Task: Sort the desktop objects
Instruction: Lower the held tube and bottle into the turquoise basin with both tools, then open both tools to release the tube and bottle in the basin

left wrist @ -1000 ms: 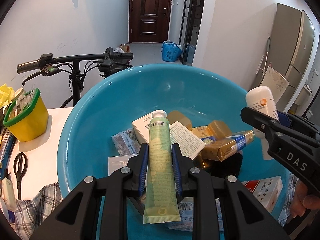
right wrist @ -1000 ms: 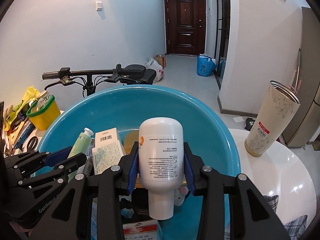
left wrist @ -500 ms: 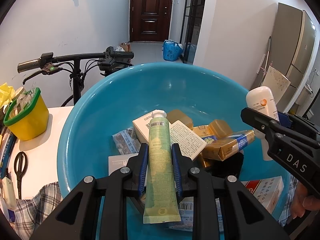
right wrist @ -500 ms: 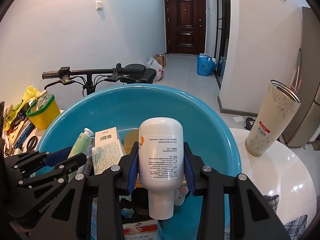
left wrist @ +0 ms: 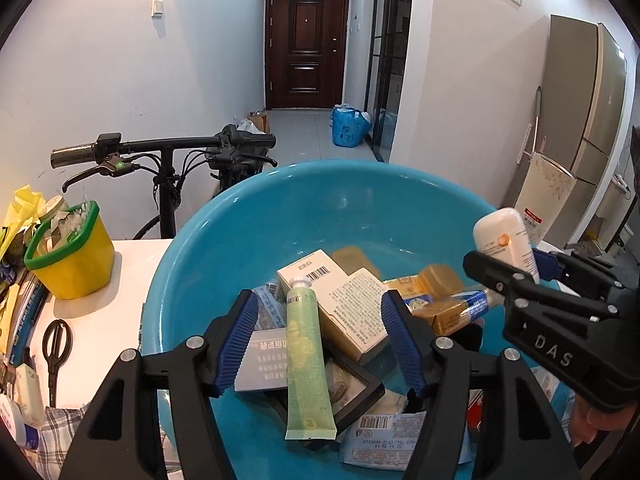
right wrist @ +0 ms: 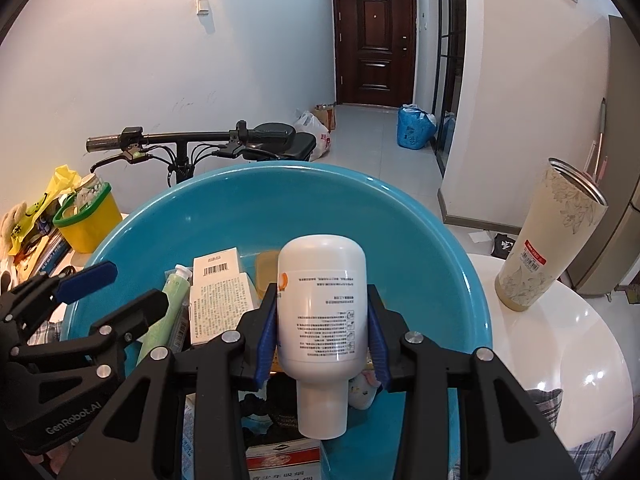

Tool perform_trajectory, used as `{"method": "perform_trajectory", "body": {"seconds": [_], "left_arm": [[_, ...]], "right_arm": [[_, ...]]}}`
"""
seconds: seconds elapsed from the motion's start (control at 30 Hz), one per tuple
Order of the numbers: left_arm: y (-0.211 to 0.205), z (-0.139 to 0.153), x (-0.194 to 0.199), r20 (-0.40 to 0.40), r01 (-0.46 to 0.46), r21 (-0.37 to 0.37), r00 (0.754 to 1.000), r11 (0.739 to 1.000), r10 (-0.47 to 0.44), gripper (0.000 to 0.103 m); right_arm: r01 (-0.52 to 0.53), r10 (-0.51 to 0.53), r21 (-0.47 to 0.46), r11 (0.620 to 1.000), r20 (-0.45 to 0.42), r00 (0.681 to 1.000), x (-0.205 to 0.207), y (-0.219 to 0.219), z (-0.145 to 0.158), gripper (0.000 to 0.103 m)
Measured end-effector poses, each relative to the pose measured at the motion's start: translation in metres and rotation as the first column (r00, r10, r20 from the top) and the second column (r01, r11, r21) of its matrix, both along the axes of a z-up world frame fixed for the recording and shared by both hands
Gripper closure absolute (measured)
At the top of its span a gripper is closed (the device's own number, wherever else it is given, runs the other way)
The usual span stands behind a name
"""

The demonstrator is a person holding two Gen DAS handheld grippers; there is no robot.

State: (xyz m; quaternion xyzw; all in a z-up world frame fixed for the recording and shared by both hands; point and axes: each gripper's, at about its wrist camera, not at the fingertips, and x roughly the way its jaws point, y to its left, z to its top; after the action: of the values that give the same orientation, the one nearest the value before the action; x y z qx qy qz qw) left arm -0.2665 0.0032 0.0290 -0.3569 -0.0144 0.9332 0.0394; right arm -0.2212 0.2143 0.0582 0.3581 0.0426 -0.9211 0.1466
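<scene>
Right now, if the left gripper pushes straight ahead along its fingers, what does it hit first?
Probably the green tube, lying loose between the opening jaws of the left gripper. Just past it comes the white barcode box in the blue basin. Depth is hard to judge.

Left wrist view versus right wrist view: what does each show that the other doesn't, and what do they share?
Only the left wrist view shows the scissors on the table and the left gripper, its jaws opening, with the green tube lying loose between them. Only the right wrist view shows the right gripper shut on the white bottle, cap toward the camera. Both show the blue basin, the barcoded white box, the yellow bin, the patterned cup and the bicycle handlebar.
</scene>
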Motion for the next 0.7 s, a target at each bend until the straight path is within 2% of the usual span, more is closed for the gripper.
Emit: {"method": "perform_trajectory", "body": {"seconds": [0.1,0.7], "left_arm": [[-0.002,-0.002,-0.002,0.011,-0.009,0.001,1.0,1.0,0.009,0.032],[-0.005,-0.008,-0.007,0.031,-0.022,0.001,0.999,1.0,0.022,0.032]], "right_arm": [[-0.009,0.009,0.006,1.0,0.011,1.0,-0.001,-0.003,-0.003,0.065],[-0.034,0.033,0.024,0.999,0.045,0.998,-0.003,-0.008,-0.012,0.065]]}}
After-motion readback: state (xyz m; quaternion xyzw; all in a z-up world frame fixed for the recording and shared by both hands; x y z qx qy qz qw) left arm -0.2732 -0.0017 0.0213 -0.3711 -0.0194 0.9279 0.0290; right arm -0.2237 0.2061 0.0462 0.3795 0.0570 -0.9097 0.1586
